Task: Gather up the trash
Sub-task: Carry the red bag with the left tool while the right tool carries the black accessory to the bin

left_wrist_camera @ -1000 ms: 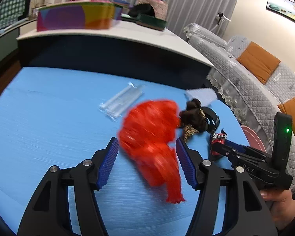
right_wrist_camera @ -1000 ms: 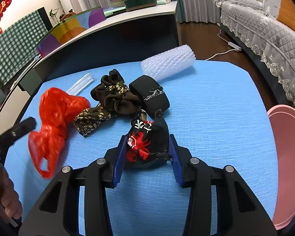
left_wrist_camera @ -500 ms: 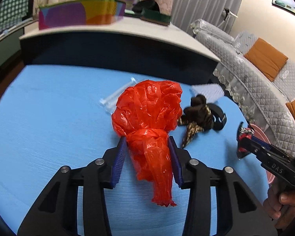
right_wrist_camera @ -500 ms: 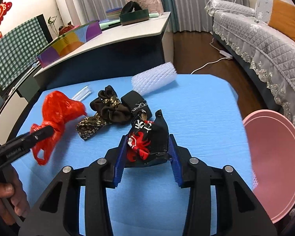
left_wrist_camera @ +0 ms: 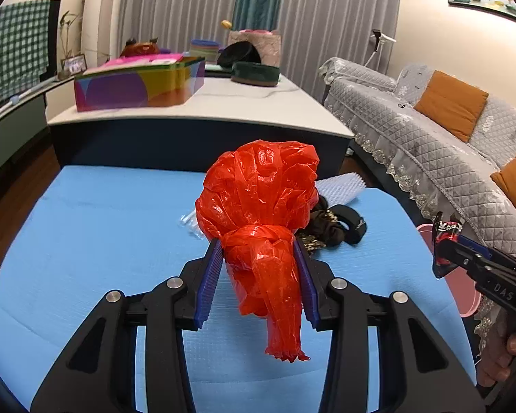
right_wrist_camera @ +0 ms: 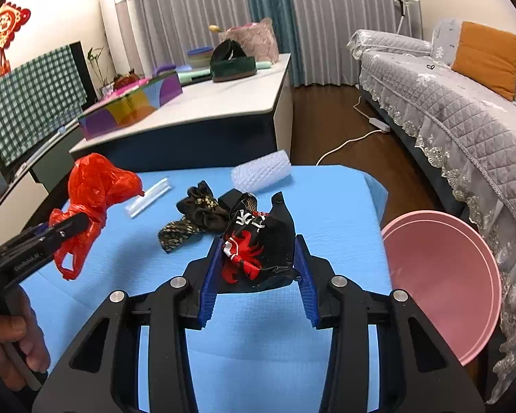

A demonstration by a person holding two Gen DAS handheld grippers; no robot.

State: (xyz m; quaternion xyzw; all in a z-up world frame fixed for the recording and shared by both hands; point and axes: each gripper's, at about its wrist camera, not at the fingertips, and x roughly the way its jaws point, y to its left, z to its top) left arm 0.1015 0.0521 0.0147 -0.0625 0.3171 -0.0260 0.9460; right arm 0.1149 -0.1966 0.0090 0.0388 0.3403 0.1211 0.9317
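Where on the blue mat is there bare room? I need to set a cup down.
Bare: the blue mat's near-left expanse and the strip toward the pink bin. Crowded: mid-mat, around the dark scrunchie, clear tube and white foam roll.

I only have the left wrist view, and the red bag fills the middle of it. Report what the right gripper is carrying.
Observer: The right gripper is shut on a black wrapper with red and white print, lifted off the blue table.
Operator: Tell me what the red bag hides on the table.
Observer: A clear plastic packet lies flat there, apart from the dark scrunchie.
Operator: Describe the pink thing at my right edge.
Observer: It is a round pink bin standing beside the table, with nothing visible in it.
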